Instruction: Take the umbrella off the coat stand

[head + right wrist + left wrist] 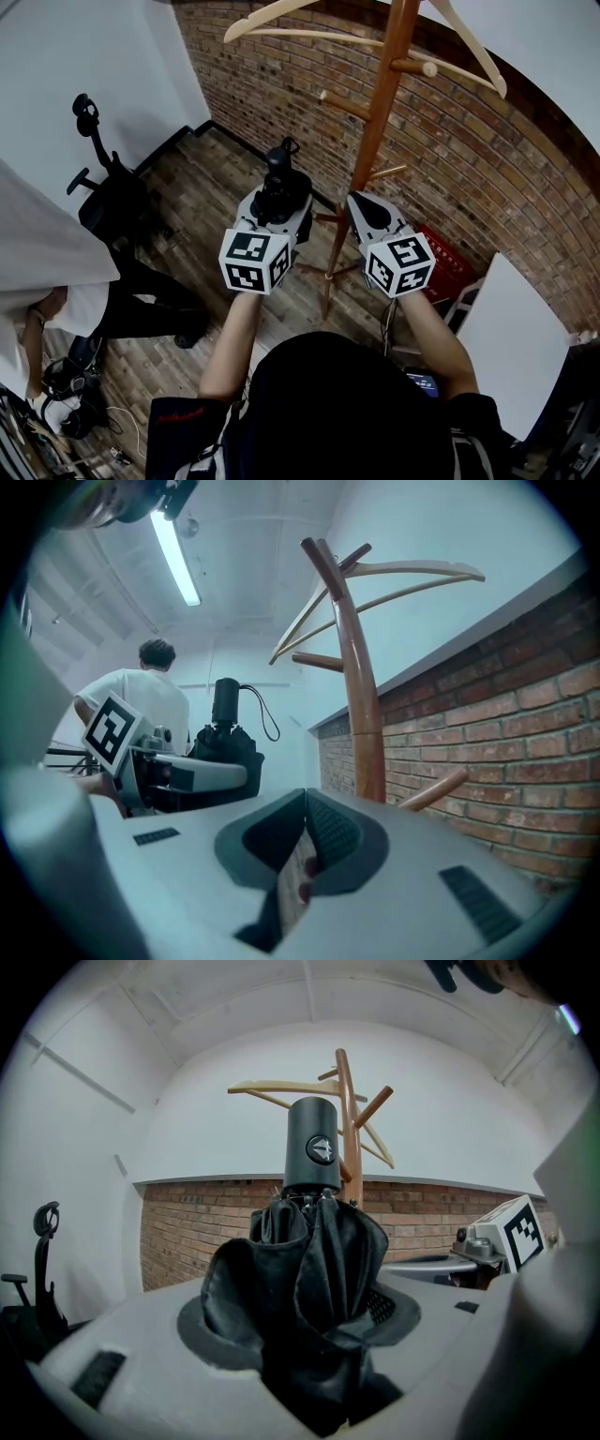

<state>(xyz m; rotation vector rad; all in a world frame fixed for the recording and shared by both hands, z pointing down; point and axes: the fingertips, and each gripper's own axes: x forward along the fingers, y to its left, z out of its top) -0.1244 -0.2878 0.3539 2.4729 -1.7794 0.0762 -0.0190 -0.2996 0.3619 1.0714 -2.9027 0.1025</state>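
A folded black umbrella (pixel 280 184) stands upright between the jaws of my left gripper (pixel 279 202), clear of the wooden coat stand (pixel 379 105). In the left gripper view its bunched fabric (pixel 309 1260) fills the jaws of the left gripper (pixel 300 1309), which is shut on it, and its cylindrical handle points up in front of the coat stand (pixel 348 1110). My right gripper (pixel 362 203) hangs beside the stand's pole, shut and empty. The right gripper view shows the right gripper (pixel 305 806) with its pads together, the coat stand (pixel 352 667) close on the right, and the umbrella (pixel 225 738) to the left.
A wooden hanger (pixel 469 47) hangs on the stand's top pegs. A brick wall (pixel 487 159) runs behind. A black office chair (pixel 108 192) and a person (pixel 84 309) are at the left. A red box (pixel 445 267) and a white board (pixel 511 347) sit at the right.
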